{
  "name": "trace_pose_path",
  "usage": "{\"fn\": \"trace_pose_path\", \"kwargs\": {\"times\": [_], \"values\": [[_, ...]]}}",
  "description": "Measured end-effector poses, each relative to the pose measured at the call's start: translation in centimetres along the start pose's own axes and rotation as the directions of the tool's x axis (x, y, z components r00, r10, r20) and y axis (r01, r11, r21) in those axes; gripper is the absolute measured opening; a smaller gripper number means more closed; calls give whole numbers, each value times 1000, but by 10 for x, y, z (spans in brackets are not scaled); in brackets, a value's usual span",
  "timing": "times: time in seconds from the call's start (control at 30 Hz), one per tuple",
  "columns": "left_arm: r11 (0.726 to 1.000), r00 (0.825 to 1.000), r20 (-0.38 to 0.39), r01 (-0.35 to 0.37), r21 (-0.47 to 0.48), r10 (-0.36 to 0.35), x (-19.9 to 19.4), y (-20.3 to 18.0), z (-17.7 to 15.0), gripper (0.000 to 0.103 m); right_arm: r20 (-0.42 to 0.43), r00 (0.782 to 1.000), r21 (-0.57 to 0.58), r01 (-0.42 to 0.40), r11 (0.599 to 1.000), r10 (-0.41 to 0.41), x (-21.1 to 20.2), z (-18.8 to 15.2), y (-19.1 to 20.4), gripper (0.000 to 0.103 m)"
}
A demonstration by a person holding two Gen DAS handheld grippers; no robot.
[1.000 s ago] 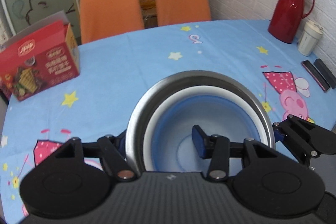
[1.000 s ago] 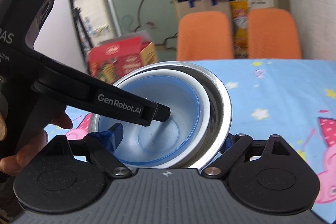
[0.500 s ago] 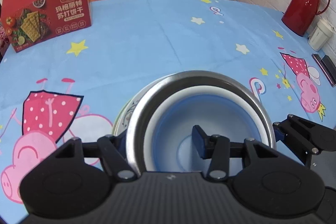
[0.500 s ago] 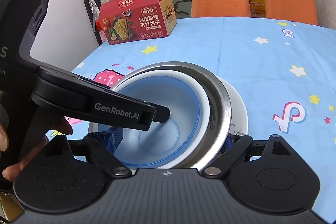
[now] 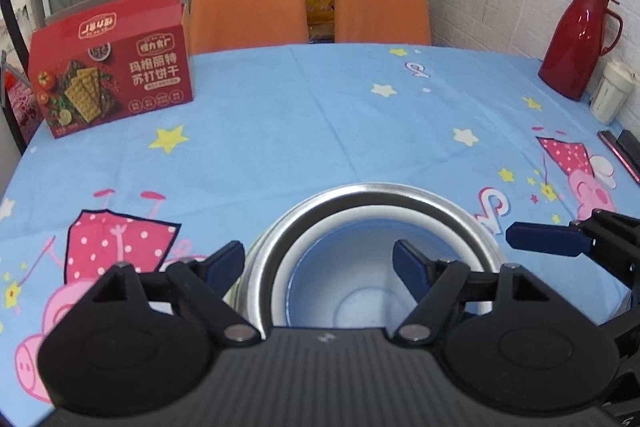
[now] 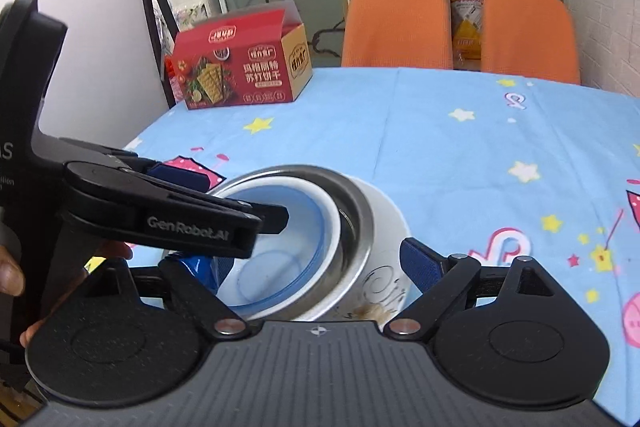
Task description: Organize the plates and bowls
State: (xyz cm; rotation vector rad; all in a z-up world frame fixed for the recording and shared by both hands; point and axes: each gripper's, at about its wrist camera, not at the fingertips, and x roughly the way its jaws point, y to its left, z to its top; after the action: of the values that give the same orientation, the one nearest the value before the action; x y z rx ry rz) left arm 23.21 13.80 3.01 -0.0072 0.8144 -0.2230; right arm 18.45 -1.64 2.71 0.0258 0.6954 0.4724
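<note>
A steel bowl (image 5: 472,227) (image 6: 352,211) holds a white bowl with a blue inside (image 5: 360,291) (image 6: 288,243). The stack rests on a white plate (image 6: 384,267) on the table. My left gripper (image 5: 318,261) is open, its fingers either side of the stack's near left rim, one inside the blue bowl; it also shows in the right wrist view (image 6: 224,195). My right gripper (image 6: 310,267) is open, its fingers astride the stack's right rim and plate; its blue pad shows in the left wrist view (image 5: 548,239).
The table wears a blue cartoon cloth (image 5: 304,131). A red cracker box (image 5: 112,71) (image 6: 240,63) stands at the back left. A red thermos (image 5: 576,43), a white cup (image 5: 610,91) and dark flat items (image 5: 624,151) sit at the right. Two orange chairs (image 5: 248,3) stand behind.
Both grippers have opened and let go of the bowl stack. The stack now sits lower, resting on the white plate. Both cameras have tilted up.
</note>
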Motion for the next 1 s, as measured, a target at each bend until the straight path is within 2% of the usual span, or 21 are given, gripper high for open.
{"fn": "trace_pose_path", "kwargs": {"times": [0.27, 0.43, 0.5, 0.57, 0.6, 0.63, 0.7, 0.77, 1.0], "values": [[1000, 998, 69, -11, -18, 12, -30, -12, -3, 76, 56, 997, 64, 44, 997, -48, -27, -7, -17, 77], [998, 991, 120, -64, -23, 66, -50, -23, -14, 76, 127, 988, 107, 71, 992, -84, -51, -13, -28, 77], [994, 979, 177, -92, -56, 100, -60, -28, -22, 76, 197, 976, 125, 69, 990, -93, -60, -18, -34, 77], [986, 963, 230, -112, -126, 139, -70, -35, -36, 76, 269, 952, 157, 104, 982, -144, -67, -28, -40, 77], [982, 959, 239, -120, -148, 153, -74, -39, -44, 76, 272, 944, 183, 140, 973, -187, -66, -33, -42, 77], [977, 955, 241, -135, -163, 172, -77, -45, -52, 76, 256, 944, 195, 159, 968, -207, -66, -38, -43, 77], [973, 949, 238, -174, -154, 207, -80, -59, -70, 76, 227, 953, 197, 155, 968, -199, -69, -51, -46, 77], [968, 943, 238, -202, -146, 233, -84, -71, -89, 76, 233, 948, 219, 166, 962, -216, -79, -67, -46, 77], [978, 951, 238, -174, -112, 196, -96, -106, -142, 76, 243, 944, 257, 161, 953, -225, -113, -117, -44, 77]]}}
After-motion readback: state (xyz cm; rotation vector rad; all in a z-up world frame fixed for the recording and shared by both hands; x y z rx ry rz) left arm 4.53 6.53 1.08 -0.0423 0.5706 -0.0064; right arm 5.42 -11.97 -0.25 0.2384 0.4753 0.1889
